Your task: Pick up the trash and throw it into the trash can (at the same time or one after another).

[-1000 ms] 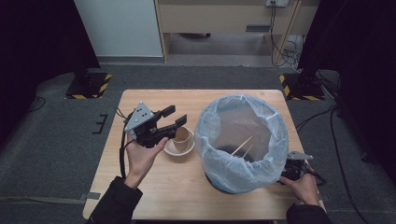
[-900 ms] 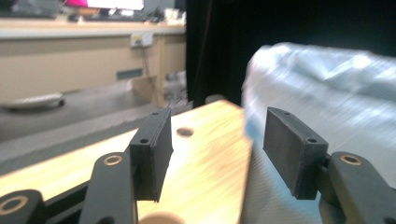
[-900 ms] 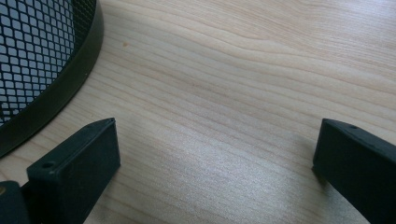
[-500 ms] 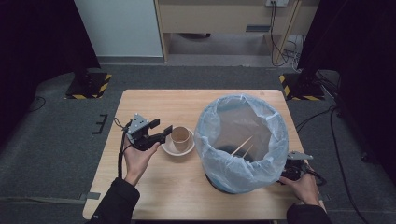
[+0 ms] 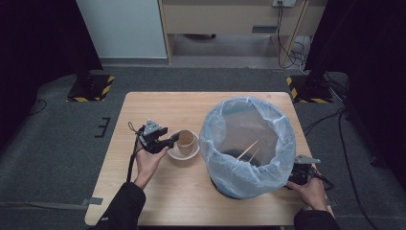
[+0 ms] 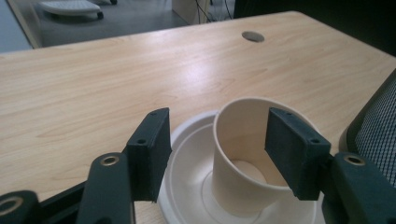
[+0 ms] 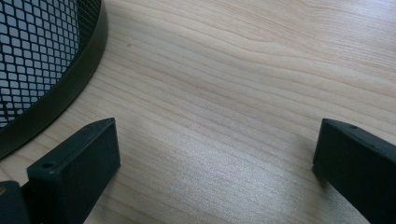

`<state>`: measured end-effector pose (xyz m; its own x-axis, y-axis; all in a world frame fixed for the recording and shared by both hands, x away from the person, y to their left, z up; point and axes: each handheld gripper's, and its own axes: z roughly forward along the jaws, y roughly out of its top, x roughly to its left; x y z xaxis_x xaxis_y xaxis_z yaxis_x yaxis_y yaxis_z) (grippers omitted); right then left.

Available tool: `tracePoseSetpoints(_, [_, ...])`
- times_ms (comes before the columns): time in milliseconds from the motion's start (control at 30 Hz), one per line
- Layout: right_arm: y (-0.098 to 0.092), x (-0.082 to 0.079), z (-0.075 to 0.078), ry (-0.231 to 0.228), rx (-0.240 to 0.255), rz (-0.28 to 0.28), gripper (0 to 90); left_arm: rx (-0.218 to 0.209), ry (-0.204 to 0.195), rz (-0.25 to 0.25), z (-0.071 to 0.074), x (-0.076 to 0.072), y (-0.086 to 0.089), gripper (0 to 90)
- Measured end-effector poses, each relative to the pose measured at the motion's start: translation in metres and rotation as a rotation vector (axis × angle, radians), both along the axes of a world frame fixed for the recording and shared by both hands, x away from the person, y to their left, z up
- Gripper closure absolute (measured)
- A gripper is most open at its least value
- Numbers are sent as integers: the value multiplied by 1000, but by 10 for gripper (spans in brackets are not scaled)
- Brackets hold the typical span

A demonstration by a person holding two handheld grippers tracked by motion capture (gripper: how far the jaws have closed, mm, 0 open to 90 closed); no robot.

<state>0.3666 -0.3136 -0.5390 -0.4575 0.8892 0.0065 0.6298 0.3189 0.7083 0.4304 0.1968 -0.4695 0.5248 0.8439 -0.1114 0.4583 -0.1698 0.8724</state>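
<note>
At centre left of the high view, the left gripper [image 5: 173,141], jaws apart and closing around the paper cup [image 6: 247,154] without pressing it, could crush or tip it off the white bowl [image 6: 187,182].

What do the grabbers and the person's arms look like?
Both are black. The left gripper has a grey three-cornered plate on top, blocky pads with small screw holes, brass rivets and a trailing black cable. The right gripper has the same plate. The sleeves are dark.

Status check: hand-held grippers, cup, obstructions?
Left hand-held gripper open, straddling paper cup in white bowl. Right hand-held gripper open, beside bin. Nothing blocking.
</note>
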Motion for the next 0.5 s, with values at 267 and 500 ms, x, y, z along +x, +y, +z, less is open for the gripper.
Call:
tracePoseSetpoints(267, [0, 0, 0, 0, -1, 2, 7, 17, 78, -22, -13, 6, -6, 519])
tracePoseSetpoints(500, [0, 0, 0, 0, -1, 2, 7, 58, 118, -12, -15, 6, -7, 642])
